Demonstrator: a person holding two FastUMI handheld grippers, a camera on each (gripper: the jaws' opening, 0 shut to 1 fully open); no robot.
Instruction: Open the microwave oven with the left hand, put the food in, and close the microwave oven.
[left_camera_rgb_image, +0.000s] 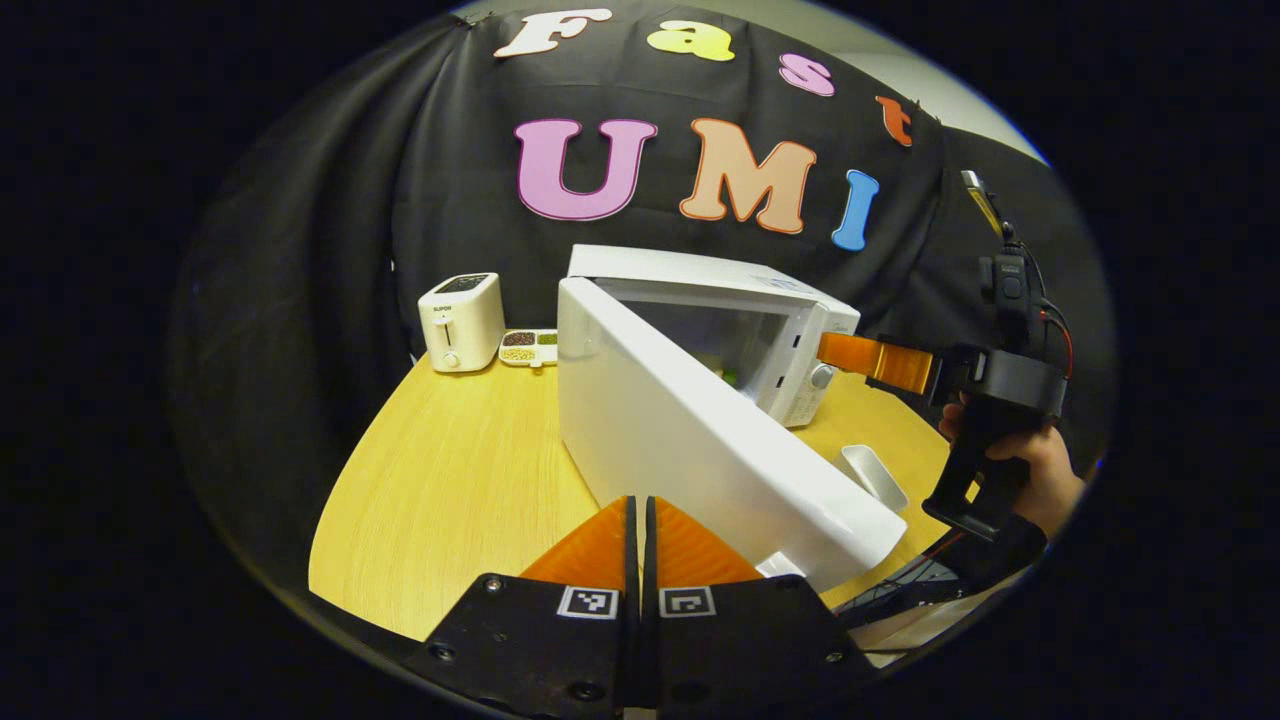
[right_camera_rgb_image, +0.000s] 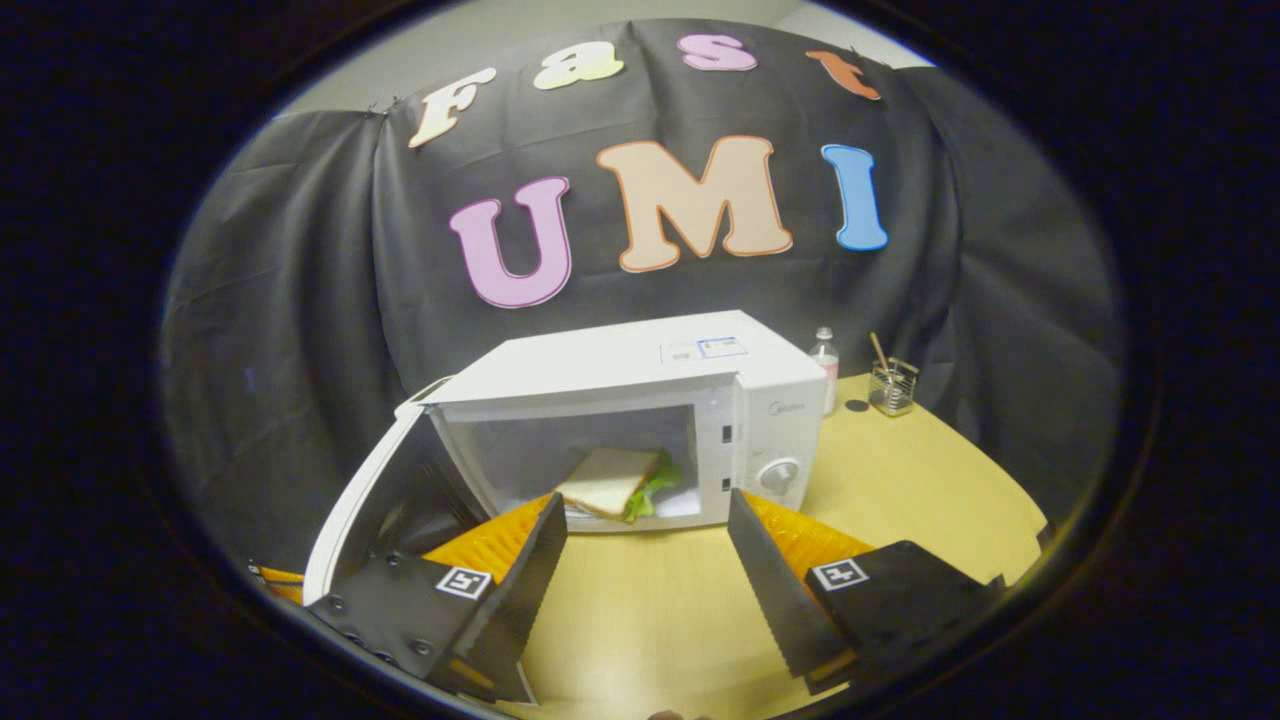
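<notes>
While boxy microwave (right_camera_rgb_image: 640, 400) gapes — triangular sandwich (right_camera_rgb_image: 608, 482) inside, leafy edge.

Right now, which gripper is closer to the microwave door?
Left. The left gripper sits right behind the open door; the right gripper is in front of the oven's opening.

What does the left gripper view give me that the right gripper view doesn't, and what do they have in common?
Left gripper view alone: a white toaster, a divided snack tray beside it, a small white dish, and the right gripper seen from outside, held in a hand.

Right gripper view alone: the sandwich lying inside the cavity, a bottle and a wire holder beyond the oven.

Both: the microwave with its door swung open, on the wooden table.
</notes>
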